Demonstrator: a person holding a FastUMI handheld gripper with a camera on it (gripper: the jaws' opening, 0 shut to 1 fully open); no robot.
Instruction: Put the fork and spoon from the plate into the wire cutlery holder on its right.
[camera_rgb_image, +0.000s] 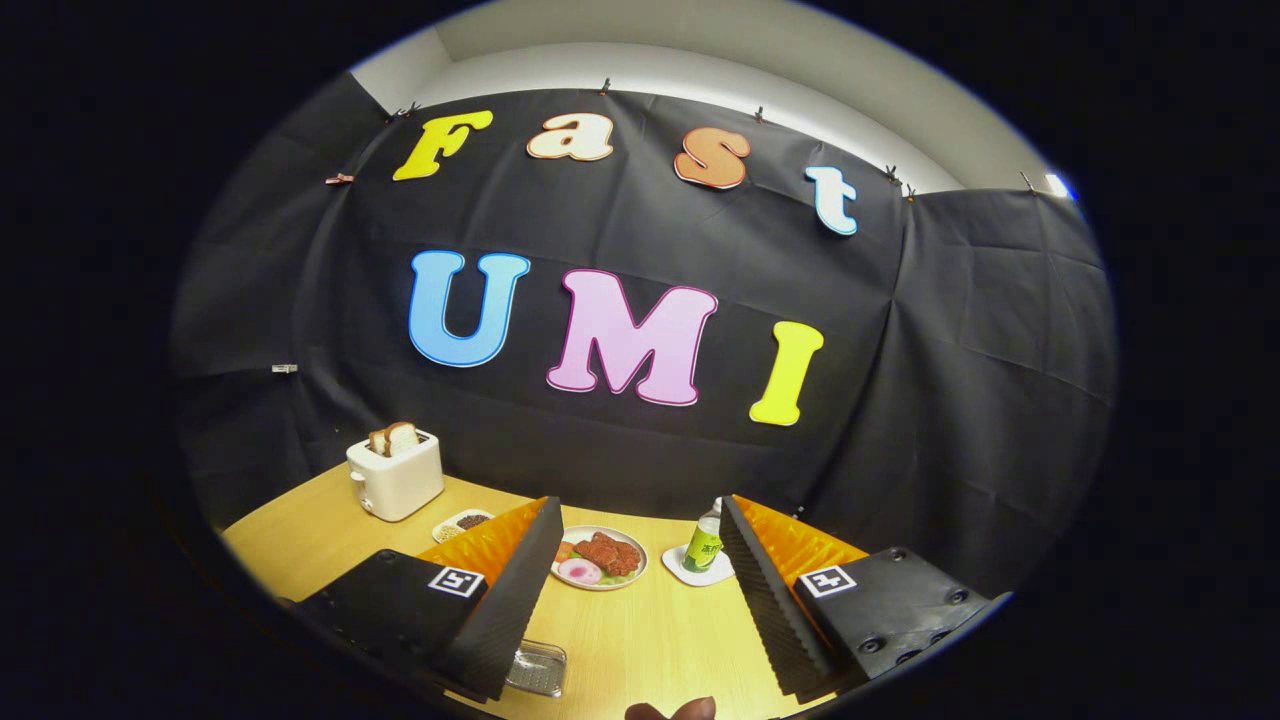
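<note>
Plate (600, 560) with food beyond tongs (640, 600); tongs spread wide, empty; cutlery apparently unseen.

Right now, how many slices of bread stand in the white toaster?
2, side by side in the slots of the white toaster, far beyond the open tongs: brown-crusted bread slices. More may be hidden inside.

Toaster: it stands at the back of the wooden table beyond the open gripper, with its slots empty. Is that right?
Not quite. The toaster does stand at the back of the table beyond the open gripper, but the gripper view shows two bread slices sticking up from its slots, so they are not empty.
</note>
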